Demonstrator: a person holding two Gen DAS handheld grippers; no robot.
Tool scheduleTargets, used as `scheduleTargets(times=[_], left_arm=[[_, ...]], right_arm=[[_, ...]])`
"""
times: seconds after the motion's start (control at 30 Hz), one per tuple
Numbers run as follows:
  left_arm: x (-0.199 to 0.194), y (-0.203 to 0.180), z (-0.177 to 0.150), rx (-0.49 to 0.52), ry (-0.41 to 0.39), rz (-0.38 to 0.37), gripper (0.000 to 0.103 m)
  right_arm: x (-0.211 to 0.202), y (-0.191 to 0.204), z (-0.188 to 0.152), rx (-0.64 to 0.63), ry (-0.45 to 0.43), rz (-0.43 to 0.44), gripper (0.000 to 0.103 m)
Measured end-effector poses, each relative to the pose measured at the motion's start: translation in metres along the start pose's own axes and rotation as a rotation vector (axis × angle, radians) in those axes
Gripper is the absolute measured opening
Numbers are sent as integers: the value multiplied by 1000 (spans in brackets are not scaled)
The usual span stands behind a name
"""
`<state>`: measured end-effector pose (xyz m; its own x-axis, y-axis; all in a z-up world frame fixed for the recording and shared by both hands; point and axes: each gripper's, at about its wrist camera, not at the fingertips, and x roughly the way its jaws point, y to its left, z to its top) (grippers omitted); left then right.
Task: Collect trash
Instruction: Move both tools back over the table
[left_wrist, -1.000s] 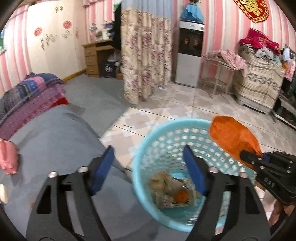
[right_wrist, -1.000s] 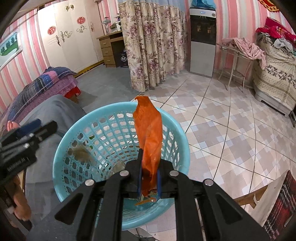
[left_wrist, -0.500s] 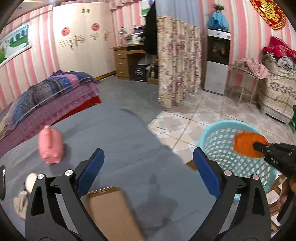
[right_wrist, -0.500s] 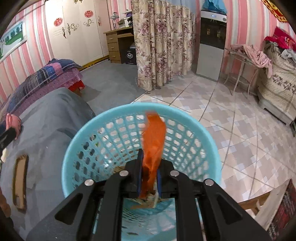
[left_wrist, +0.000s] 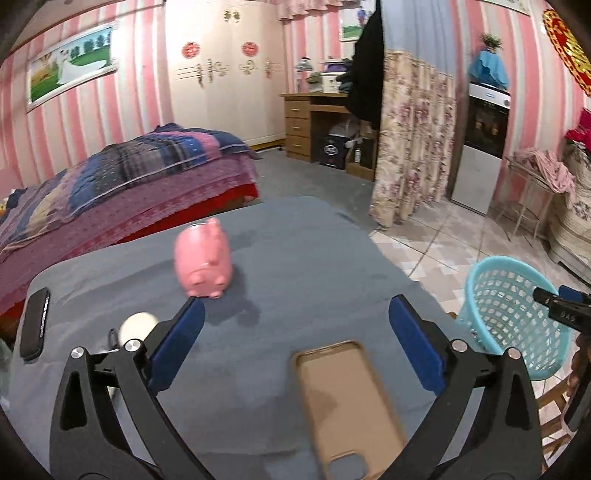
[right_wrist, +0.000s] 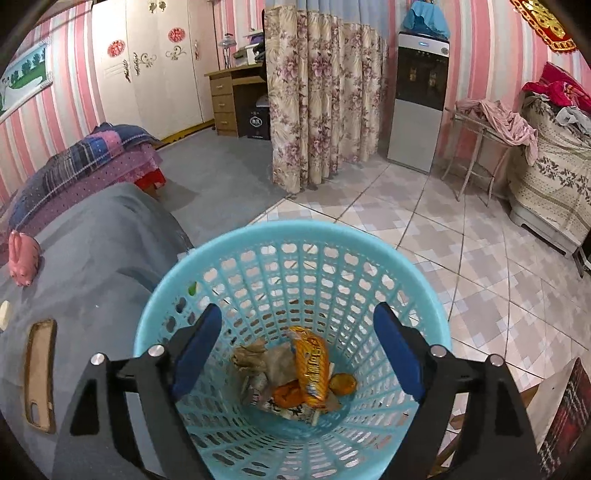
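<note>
A light blue mesh trash basket (right_wrist: 295, 236) stands on the tiled floor beside the grey-covered table; it also shows in the left wrist view (left_wrist: 506, 295). Inside lie an orange snack wrapper (right_wrist: 310, 362), crumpled paper (right_wrist: 258, 360) and other scraps. My right gripper (right_wrist: 295, 339) is open and empty above the basket's mouth. My left gripper (left_wrist: 295, 325) is open and empty over the grey table (left_wrist: 314, 258), above a tan phone case (left_wrist: 347, 402).
On the table are a pink piggy bank (left_wrist: 203, 258), a white round object (left_wrist: 136, 325) and a black remote-like device (left_wrist: 35, 325). A bed (left_wrist: 129, 173) stands behind, a floral curtain (left_wrist: 410, 144) and a water dispenser (left_wrist: 484, 144) further back.
My right gripper has opened and the orange wrapper has dropped into the basket. My left gripper has swung left from the basket to over the table.
</note>
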<state>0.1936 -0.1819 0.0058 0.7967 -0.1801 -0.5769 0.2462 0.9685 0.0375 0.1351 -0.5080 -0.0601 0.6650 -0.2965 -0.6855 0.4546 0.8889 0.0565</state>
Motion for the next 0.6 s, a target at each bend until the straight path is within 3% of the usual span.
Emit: scheduleTargets(times=[0.1,0.6], left_arm=[[-6,19,-5,-32,1,22,97],[-32,112,-36,-126,17,170,97]], right_arm=[[-5,12,1,-12,-21,8,90],[-37,76,0,-61,-64,127,91]])
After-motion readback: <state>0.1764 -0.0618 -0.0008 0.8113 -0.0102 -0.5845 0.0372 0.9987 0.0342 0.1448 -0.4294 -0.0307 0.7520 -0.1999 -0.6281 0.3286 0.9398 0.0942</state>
